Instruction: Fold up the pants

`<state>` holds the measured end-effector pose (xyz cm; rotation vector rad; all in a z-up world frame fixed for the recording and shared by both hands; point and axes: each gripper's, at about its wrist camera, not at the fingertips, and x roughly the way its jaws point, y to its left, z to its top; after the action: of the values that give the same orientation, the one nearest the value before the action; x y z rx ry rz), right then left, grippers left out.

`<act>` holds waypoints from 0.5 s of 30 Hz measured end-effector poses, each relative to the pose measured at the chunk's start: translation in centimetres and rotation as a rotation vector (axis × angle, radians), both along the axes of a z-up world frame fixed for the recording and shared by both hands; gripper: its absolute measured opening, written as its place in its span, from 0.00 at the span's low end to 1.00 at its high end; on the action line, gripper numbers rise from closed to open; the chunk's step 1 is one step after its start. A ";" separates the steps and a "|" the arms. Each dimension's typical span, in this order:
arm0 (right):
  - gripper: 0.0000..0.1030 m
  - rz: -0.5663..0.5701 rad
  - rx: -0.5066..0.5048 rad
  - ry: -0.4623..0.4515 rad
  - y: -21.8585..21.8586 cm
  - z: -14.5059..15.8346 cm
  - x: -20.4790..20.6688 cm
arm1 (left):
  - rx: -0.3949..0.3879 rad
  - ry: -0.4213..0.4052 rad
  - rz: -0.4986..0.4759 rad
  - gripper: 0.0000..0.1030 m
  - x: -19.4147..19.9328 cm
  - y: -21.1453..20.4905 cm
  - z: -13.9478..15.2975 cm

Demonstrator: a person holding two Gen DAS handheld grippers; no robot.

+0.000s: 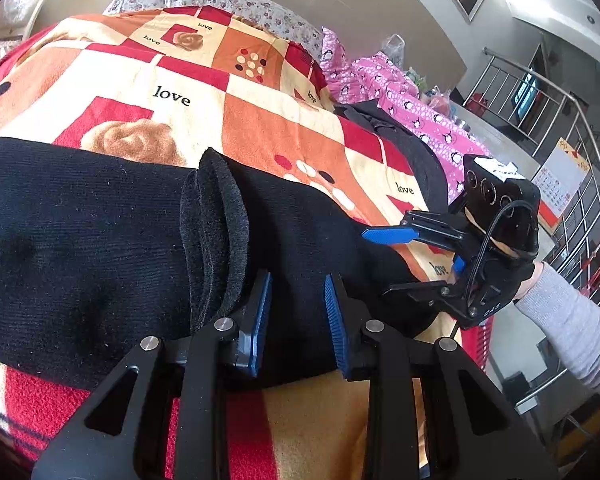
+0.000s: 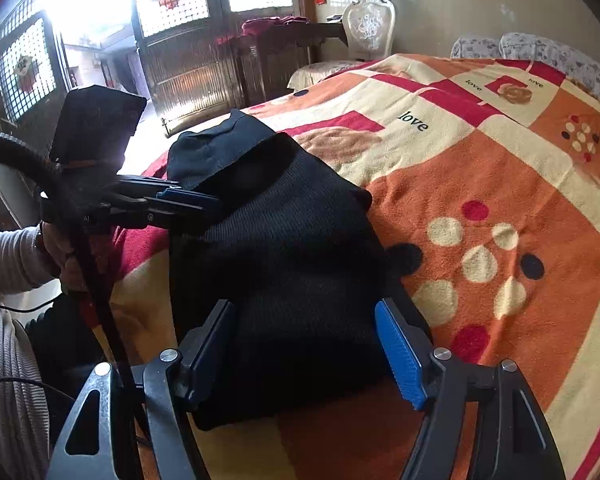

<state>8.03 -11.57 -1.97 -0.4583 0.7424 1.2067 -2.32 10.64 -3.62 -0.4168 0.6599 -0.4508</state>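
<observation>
Two hand-held grippers work over one pair of black knitted pants point(image 1: 80, 248), which lies folded across a bed covered by a fleece blanket point(image 1: 260, 112) checked in orange, red and cream with "love" lettering and rose prints. In the left wrist view the pants stretch from the left edge of the picture toward the right, with a doubled, fuzzy grey-black cuff edge point(image 1: 216, 232) standing up as a ridge just left of the left hand-held gripper point(image 1: 298, 312). That gripper's blue-padded jaws stand a little apart directly above the black fabric; the pads press on nothing, though the left pad sits right beside the ridge. Further right, the right hand-held gripper point(image 1: 416, 252) hovers at the far end of the pants with its jaws spread wide, held by a gloved hand point(image 1: 512, 280) in a grey sleeve. Behind it lie pink penguin-print clothes point(image 1: 404, 100) on the bed.

In the right wrist view the left hand-held gripper point(image 2: 192, 200) reaches in from the left over the pants' edge. The pants point(image 2: 284, 248) run down the middle, their near end lying between the spread jaws of the right hand-held gripper point(image 2: 304, 356), untouched by either pad.
</observation>
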 end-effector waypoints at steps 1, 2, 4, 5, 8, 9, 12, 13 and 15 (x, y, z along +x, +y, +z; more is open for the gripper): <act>0.69 0.000 -0.004 -0.008 0.1 0.0 -0.2 | -0.006 0.001 -0.001 0.26 0.0 0.1 -0.1; 0.69 -0.001 -0.005 -0.009 0.1 -0.1 -0.1 | -0.011 0.002 -0.002 0.26 0.0 0.1 -0.1; 0.69 -0.007 0.000 -0.019 0.0 0.1 -0.4 | -0.014 0.001 -0.003 0.26 0.0 0.2 -0.1; 0.68 -0.008 0.001 -0.027 0.0 0.1 -0.5 | -0.014 0.000 -0.002 0.26 -0.1 0.2 -0.1; 0.68 -0.012 0.002 -0.049 0.0 0.2 -0.7 | -0.006 -0.008 0.002 0.26 -0.1 0.1 -0.1; 0.68 -0.013 0.003 -0.055 0.0 0.2 -0.8 | 0.001 -0.012 0.004 0.26 -0.1 0.0 -0.1; 0.68 -0.016 0.003 -0.071 0.0 0.3 -1.0 | 0.018 -0.019 0.008 0.27 -0.3 -0.2 0.0; 0.69 -0.016 0.002 -0.077 0.0 0.3 -1.0 | 0.022 -0.021 0.007 0.27 -0.2 -0.3 0.0; 0.69 -0.017 0.002 -0.082 0.1 0.3 -1.0 | 0.013 -0.023 -0.002 0.30 -0.2 -0.2 -0.1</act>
<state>6.99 -11.51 -1.65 -0.4963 0.6732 1.1656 -2.51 10.44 -3.68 -0.3985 0.6402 -0.4524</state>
